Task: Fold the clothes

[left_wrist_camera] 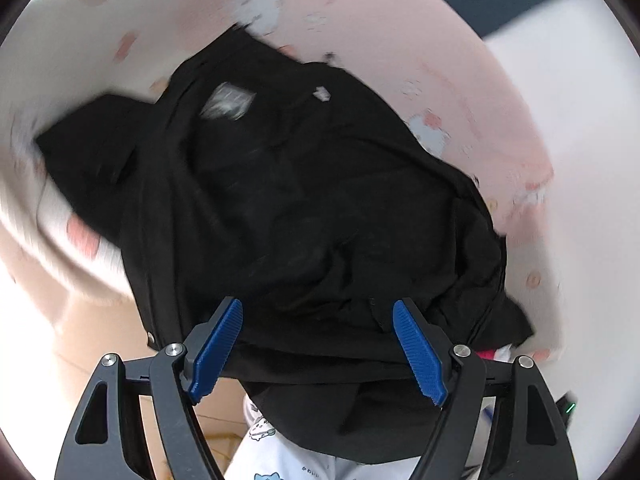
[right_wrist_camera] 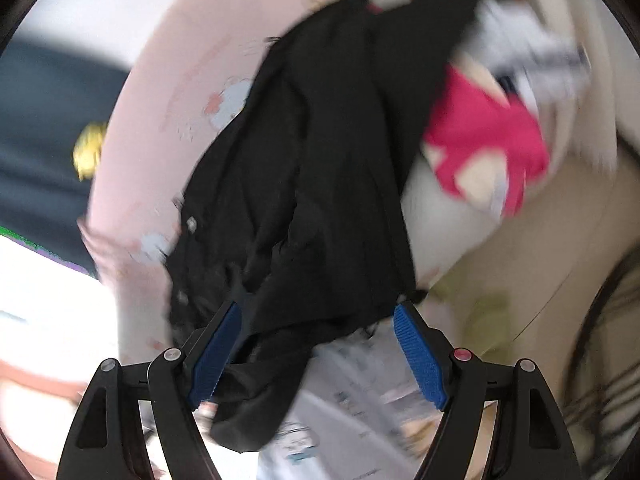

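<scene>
Right, here's the layout, biggest first.
Pink sheet (left_wrist_camera: 460,92): 1, cat-print, spread under everything, blurred in both views.
Black garment (left_wrist_camera: 312,200): 1, crumpled in a heap on the pink sheet, its lower edge draped down between both sets of fingers.
Red garment (right_wrist_camera: 480,136): 1, with pale patches, just beside the black one in the right view.
White printed cloth (left_wrist_camera: 272,460): 1 piece, peeking below the black hem.
Left gripper (left_wrist_camera: 318,348): 2 blue pads spread wide, black fabric lying across the gap, nothing pinched.
Right gripper (right_wrist_camera: 318,348): 2 pads equally wide apart, cloth hanging between, not clamped.
</scene>
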Tool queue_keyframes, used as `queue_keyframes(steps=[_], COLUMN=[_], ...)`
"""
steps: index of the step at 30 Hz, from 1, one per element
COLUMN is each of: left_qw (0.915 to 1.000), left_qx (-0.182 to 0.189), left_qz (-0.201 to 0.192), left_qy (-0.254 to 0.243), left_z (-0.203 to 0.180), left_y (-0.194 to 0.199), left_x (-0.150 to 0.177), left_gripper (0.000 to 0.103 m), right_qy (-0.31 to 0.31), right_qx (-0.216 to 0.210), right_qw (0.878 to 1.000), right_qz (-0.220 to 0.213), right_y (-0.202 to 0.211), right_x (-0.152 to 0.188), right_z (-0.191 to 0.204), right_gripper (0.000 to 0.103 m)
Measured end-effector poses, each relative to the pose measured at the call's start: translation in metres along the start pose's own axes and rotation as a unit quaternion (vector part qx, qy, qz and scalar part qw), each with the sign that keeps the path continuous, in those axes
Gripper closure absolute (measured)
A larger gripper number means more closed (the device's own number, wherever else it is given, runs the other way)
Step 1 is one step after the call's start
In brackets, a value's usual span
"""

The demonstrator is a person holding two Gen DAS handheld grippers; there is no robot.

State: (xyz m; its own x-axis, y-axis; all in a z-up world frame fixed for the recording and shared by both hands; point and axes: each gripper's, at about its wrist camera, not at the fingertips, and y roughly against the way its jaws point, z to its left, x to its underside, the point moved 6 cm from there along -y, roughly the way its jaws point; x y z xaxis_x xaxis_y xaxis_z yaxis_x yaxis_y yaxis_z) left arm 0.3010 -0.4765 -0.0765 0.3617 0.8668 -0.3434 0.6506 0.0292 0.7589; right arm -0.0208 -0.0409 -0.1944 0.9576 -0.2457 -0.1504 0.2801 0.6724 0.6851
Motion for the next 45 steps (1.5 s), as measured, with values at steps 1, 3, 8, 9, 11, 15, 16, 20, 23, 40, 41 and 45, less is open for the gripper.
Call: queue_keyframes(steps=[1, 3, 8, 9, 11, 15, 16, 20, 23, 40, 41, 45], left_qw=[0.9997, 0.9979, 0.9910, 0.9897, 0.9863, 0.9689, 0.9632, 0.9397, 0.9152, 0.9056, 0.9081, 0.9151], left_qx=[0.005, 0.008, 0.006, 0.009, 0.028, 0.089, 0.101, 0.140, 0.178, 0.173, 0.169, 0.156], left_qz=[0.002, 0.020, 0.057, 0.060, 0.056, 0.038, 0.035, 0.046, 0.056, 0.102, 0.099, 0.088], left_qy=[0.024, 0.061, 0.120, 0.130, 0.152, 0.228, 0.247, 0.309, 0.357, 0.373, 0.370, 0.361], left_z=[0.012, 0.032, 0.078, 0.085, 0.094, 0.115, 0.120, 0.132, 0.132, 0.088, 0.087, 0.088], left_y=[-0.004, -0.016, -0.040, -0.042, -0.042, -0.042, -0.043, -0.050, -0.057, -0.127, -0.127, -0.129], left_x=[0.001, 0.006, 0.020, 0.021, 0.022, 0.029, 0.032, 0.055, 0.071, 0.091, 0.091, 0.091], left_gripper=[0.026, 0.026, 0.026, 0.026, 0.026, 0.026, 0.026, 0.026, 0.026, 0.026, 0.026, 0.026], right_qy=[-0.030, -0.068, -0.120, -0.134, -0.163, -0.192, -0.194, -0.209, -0.208, -0.212, -0.209, -0.212], right_qx=[-0.013, -0.014, -0.003, -0.010, -0.023, -0.047, -0.048, -0.052, -0.050, -0.053, -0.047, -0.036], right_qw=[0.999, 0.997, 0.992, 0.991, 0.986, 0.980, 0.980, 0.976, 0.976, 0.972, 0.974, 0.975], right_qz=[0.005, 0.021, 0.031, 0.030, 0.026, 0.019, 0.023, 0.043, 0.047, 0.082, 0.078, 0.058], right_y=[-0.003, -0.008, -0.014, -0.016, -0.021, -0.035, -0.038, -0.052, -0.060, -0.112, -0.115, -0.120], right_x=[0.003, 0.008, 0.018, 0.019, 0.019, 0.017, 0.018, 0.023, 0.024, 0.021, 0.021, 0.014], right_z=[-0.009, -0.021, -0.036, -0.036, -0.036, -0.031, -0.027, -0.023, -0.022, -0.009, -0.012, -0.018], right_gripper=[0.025, 0.025, 0.025, 0.025, 0.025, 0.025, 0.025, 0.025, 0.025, 0.025, 0.025, 0.025])
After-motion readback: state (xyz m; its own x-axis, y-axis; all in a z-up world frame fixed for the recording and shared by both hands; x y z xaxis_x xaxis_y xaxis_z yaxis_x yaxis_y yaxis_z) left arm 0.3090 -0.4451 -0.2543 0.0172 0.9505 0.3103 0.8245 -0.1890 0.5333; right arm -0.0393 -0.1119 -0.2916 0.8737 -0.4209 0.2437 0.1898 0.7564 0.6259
